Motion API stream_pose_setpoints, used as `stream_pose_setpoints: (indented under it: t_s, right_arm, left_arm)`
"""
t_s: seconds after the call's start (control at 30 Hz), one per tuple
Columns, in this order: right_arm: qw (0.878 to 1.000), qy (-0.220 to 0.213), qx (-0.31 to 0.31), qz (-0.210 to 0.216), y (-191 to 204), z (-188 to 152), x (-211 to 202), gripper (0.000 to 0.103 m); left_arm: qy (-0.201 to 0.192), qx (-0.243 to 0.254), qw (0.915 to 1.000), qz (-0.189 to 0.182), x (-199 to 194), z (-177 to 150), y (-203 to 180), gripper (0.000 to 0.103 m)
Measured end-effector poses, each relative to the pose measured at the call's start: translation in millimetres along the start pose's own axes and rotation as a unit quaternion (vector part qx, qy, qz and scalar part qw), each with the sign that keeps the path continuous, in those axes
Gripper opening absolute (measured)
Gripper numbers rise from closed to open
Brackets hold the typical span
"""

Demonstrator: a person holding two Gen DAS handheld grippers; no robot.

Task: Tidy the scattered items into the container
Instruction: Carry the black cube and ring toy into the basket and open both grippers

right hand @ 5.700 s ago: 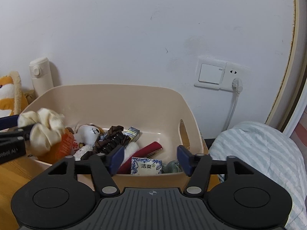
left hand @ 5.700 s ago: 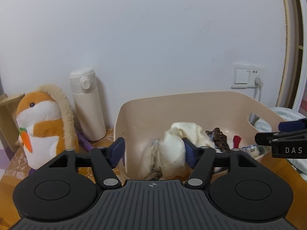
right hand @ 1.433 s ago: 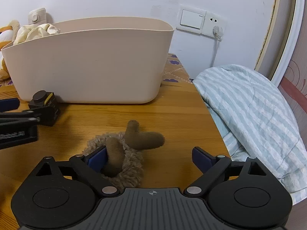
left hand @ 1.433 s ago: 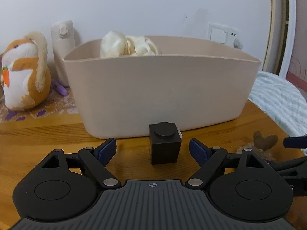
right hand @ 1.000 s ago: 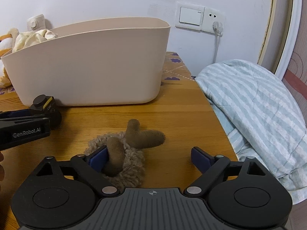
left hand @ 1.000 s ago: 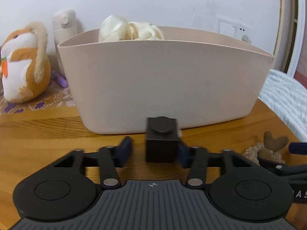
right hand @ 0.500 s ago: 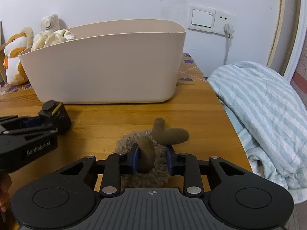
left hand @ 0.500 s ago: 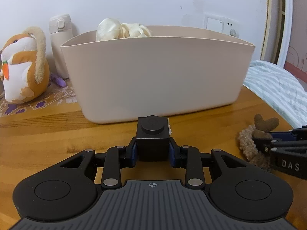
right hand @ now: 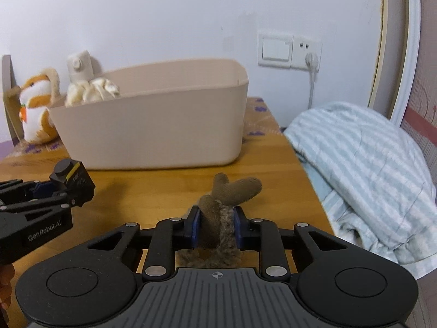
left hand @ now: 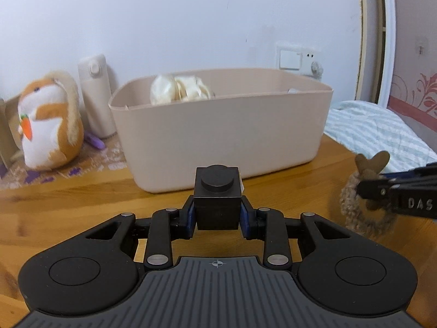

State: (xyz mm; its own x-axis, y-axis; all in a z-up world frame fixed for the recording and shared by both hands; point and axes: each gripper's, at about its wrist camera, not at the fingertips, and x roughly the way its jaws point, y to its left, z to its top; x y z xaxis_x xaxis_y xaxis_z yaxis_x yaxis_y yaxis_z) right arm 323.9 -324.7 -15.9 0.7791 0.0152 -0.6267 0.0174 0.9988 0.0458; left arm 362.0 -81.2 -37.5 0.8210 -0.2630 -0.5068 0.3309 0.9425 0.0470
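My left gripper is shut on a small black cube-shaped box and holds it above the wooden table, in front of the beige plastic bin. The box and left gripper also show in the right wrist view. My right gripper is shut on a fuzzy brown scrunchie with a bow, lifted off the table to the right of the bin. The scrunchie also shows in the left wrist view. A cream cloth lies in the bin.
An orange and white plush toy and a cream flask stand left of the bin by the wall. A purple pen lies between them. A striped blue blanket lies past the table's right edge. A wall socket is behind.
Both grippers have risen with their items: the black box and the scrunchie now sit higher against the bin, and the bin's rim and inside come into sight.
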Motion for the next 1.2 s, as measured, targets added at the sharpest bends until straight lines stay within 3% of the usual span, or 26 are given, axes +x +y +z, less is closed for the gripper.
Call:
stream_pose_setpoints:
  t_s: [0.57, 0.87, 1.2]
  right_arm:
    - [0.995, -0.095, -0.005, 0.019, 6.7, 54.9, -56.8, 0.022]
    - [0.992, -0.124, -0.008, 0.023, 15.4, 79.9, -58.0, 0.022]
    - [0.99, -0.138, -0.027, 0.014, 28.7, 113.5, -34.7, 0.022]
  left_arm:
    - [-0.084, 0.033, 0.9958, 0.013, -49.2, 49.2, 9.4, 0.032]
    - [-0.11, 0.029, 0.9927, 0.04, -47.1, 79.2, 18.6, 0.032]
    - [-0.109, 0.033, 0.9914, 0.064, -18.8, 106.2, 28.3, 0.032]
